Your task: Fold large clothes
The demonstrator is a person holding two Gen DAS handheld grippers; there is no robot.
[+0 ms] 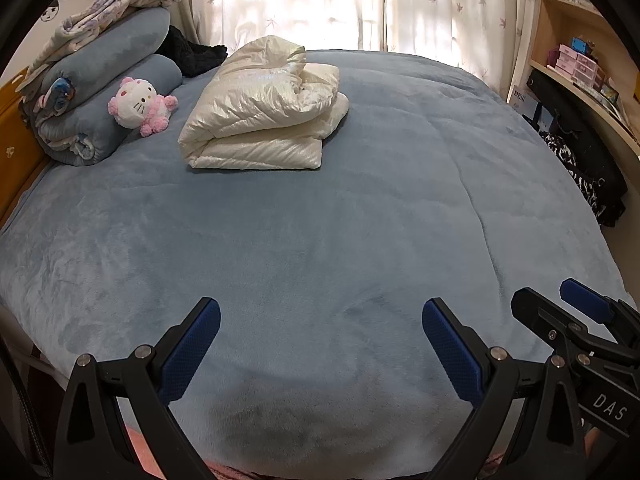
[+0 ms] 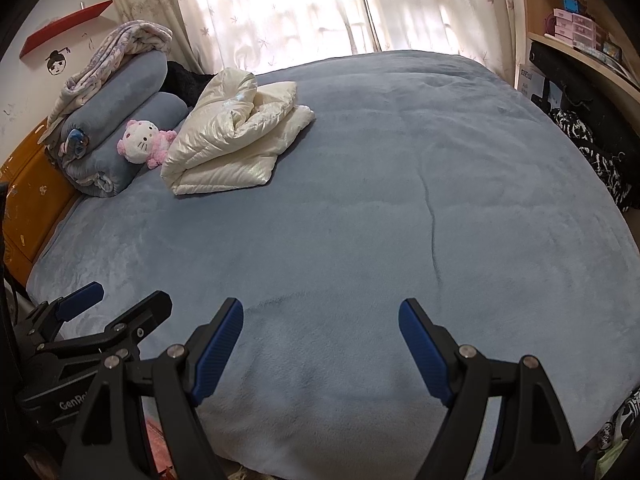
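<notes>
A cream puffy jacket (image 1: 264, 108) lies folded in a thick bundle on the far left part of the blue bed (image 1: 320, 240); it also shows in the right wrist view (image 2: 236, 140). My left gripper (image 1: 320, 316) is open and empty, low over the near edge of the bed, far from the jacket. My right gripper (image 2: 320, 316) is open and empty too, over the near edge beside the left one. The right gripper shows at the right edge of the left wrist view (image 1: 560, 304), and the left gripper at the lower left of the right wrist view (image 2: 116, 300).
Rolled blue blankets (image 1: 108, 92) with a patterned quilt on top and a pink plush cat (image 1: 138, 106) lie at the bed's far left by an orange headboard (image 1: 16, 148). A dark garment (image 1: 196, 56) lies behind them. Curtains (image 1: 360, 0) hang at the back. Shelves (image 1: 580, 72) and hanging dark clothes (image 1: 584, 176) stand at right.
</notes>
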